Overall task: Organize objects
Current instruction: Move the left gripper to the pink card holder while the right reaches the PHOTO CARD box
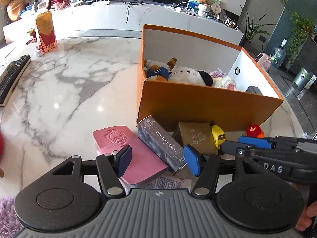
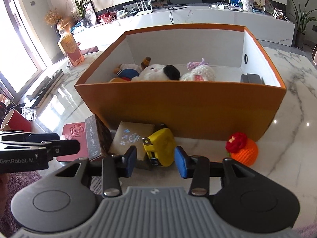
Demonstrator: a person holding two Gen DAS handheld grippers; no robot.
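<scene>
Left gripper [image 1: 158, 159] half spread over the silver carton [image 1: 161, 141], pads either side, not pressing. Right gripper [image 2: 155, 161] likewise parted around the yellow tape measure [image 2: 159, 146], nothing clamped.

Judged roughly halfway: already inside the orange box [image 2: 178, 107], a small bear doll [image 2: 126, 72], a white plush with a black ear [image 2: 158, 72], a crocheted white toy [image 2: 199, 73] and a grey block [image 2: 251, 78] at the right end. Still left outside, lined up along the box's near wall: pink embossed notebook [image 1: 126, 148] furthest left, silver carton leaning beside it, brown gift box [image 1: 195, 136] next, tape measure touching that, and a crocheted orange with a red flower [image 2: 242, 150] apart to the right.

Carton long, glittery, printed lettering down one face, end flap loose. Tape measure chunky, yellow with a black clip.

Further out on the marble table [image 1: 65, 83]: remote [image 1: 11, 77] and orange snack bag [image 1: 44, 32] far left.
</scene>
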